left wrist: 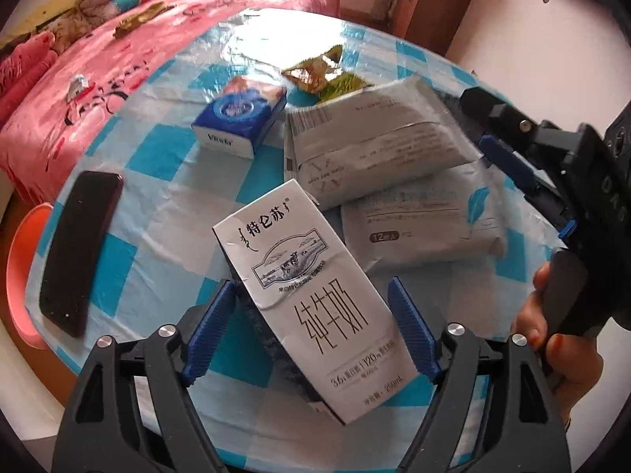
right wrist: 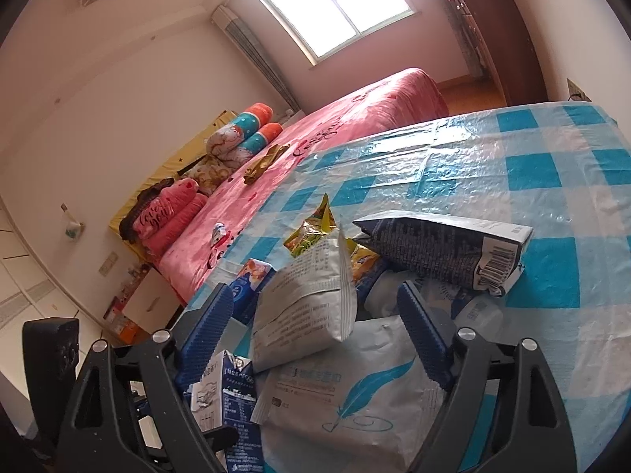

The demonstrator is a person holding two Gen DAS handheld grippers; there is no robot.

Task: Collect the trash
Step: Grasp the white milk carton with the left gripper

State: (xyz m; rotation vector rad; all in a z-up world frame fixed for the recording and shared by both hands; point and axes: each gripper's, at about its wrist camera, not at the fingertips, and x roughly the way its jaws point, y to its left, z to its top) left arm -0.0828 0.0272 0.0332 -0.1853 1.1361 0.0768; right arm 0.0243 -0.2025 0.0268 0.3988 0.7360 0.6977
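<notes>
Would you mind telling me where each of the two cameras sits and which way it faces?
Left wrist: on the left gripper, facing steeply down at the milk carton between its open fingers; the person's hand holding the right gripper shows.
Right wrist: on the right gripper, facing shallowly across the table toward a bed and window; only its fingers show.
Shared: the feather-print pack and grey pouch.

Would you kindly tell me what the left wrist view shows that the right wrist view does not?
Only the left wrist view shows the black phone, the milk carton's white front and a hand on the right gripper's handle. Only the right wrist view shows the window and a dark blue packet. Both show the feather-printed pack, the blue-checked tablecloth and the pink bed.
</notes>
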